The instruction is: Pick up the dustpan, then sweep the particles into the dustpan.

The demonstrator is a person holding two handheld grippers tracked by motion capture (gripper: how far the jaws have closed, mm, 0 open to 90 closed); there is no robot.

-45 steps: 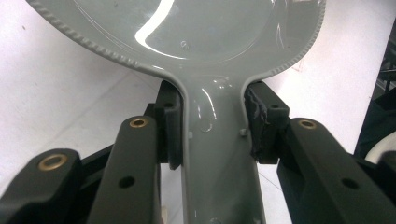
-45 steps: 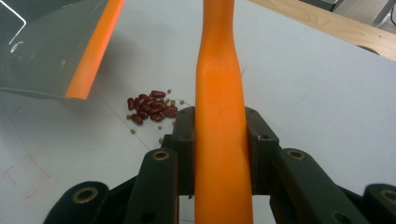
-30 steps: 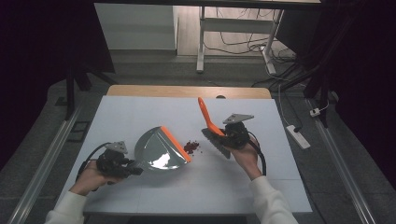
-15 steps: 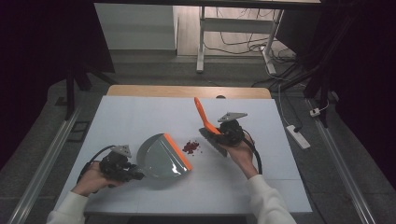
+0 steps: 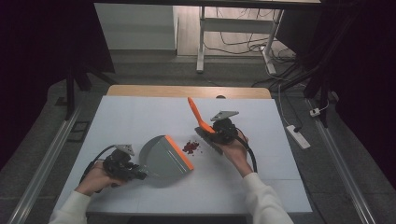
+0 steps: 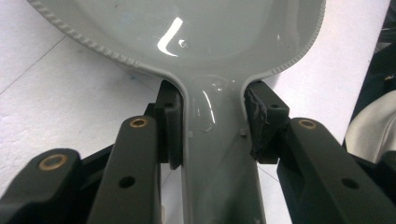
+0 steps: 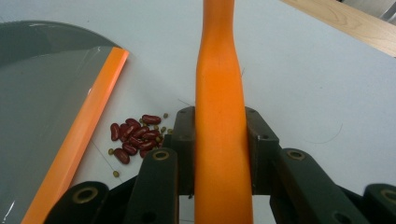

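Note:
A grey dustpan (image 5: 163, 158) with an orange lip (image 5: 180, 152) lies flat on the white table (image 5: 140, 116). My left gripper (image 5: 133, 171) is shut on the dustpan's grey handle (image 6: 217, 154). A small pile of red beans (image 5: 190, 146) lies just right of the lip, with several tiny green seeds (image 7: 115, 173) around it. My right gripper (image 5: 215, 135) is shut on the orange handle (image 7: 219, 116) of a brush (image 5: 196, 114), whose dark head (image 5: 208, 140) rests on the table right of the beans.
A wooden strip (image 5: 187, 91) runs along the table's far edge. Metal rails (image 5: 46, 158) flank the table on both sides. A power strip (image 5: 299, 136) lies on the floor to the right. Desk legs and cables (image 5: 233, 42) stand beyond.
The dustpan has slid right and turned, its orange lip now close to the beans. The brush has shifted slightly left toward the pile.

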